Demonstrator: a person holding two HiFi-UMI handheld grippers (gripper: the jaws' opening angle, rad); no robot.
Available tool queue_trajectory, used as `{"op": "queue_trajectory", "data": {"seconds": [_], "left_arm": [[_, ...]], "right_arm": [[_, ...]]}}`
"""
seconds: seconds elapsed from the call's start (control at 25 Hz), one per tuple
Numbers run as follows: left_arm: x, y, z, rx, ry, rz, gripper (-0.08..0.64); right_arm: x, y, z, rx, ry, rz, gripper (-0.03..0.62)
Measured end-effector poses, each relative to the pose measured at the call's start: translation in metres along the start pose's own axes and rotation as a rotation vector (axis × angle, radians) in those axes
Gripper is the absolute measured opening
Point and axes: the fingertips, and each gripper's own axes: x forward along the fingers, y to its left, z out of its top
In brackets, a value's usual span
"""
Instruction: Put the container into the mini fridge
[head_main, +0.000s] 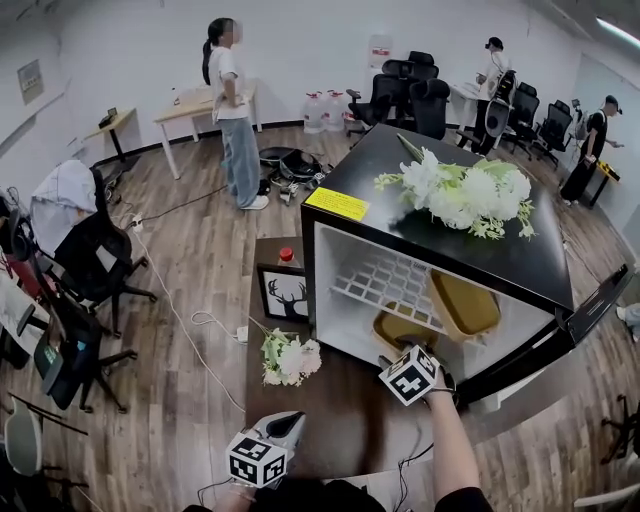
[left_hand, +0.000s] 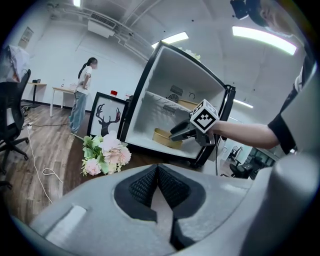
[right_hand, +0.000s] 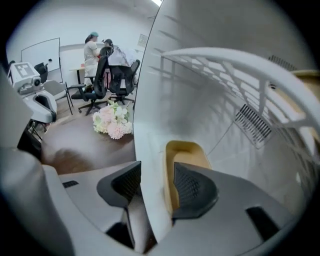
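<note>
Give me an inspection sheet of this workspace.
Surface: dark brown table on a wood floor.
Job's things: mini fridge door open; yellow container on its floor, second container on the shelf.
Clutter: flower bunch, deer picture, red-capped bottle on table; flowers atop fridge.
Grippers: right gripper open at the fridge mouth; left gripper shut, empty.
Cables: white cable across the floor.
Surroundings: standing person, office chairs, desk.
</note>
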Motion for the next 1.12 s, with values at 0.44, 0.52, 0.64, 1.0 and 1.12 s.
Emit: {"op": "queue_trajectory", "data": {"seconds": [0.44,0.52,0.64,1.0,1.12], "left_arm": [[0.018,-0.046,0.007,0.050,-0.031,-0.115,0.008],[0.019,-0.055,0.010,0.075,-0.041,-0.133,0.008],[0.018,-0.066,0.010,0.087,-0.050,-0.158,0.008],[0.013,-0.091,0.004,0.102,-0.059,-0.199,0.008],[0.012,-0.095,0.002,0.095,-0.061,-0.211,0.008]], "right_arm": [[-0.089,0.010,0.005,0.261,-0.335,-0.101,0.192],[-0.100,0.014,0.000,0.298,-0.360,-0.116,0.184],[-0.112,0.031,-0.010,0.321,-0.381,-0.128,0.181],[-0.134,0.064,-0.042,0.617,-0.495,-0.127,0.044],[-0.140,0.069,-0.052,0.693,-0.523,-0.147,0.009]]}}
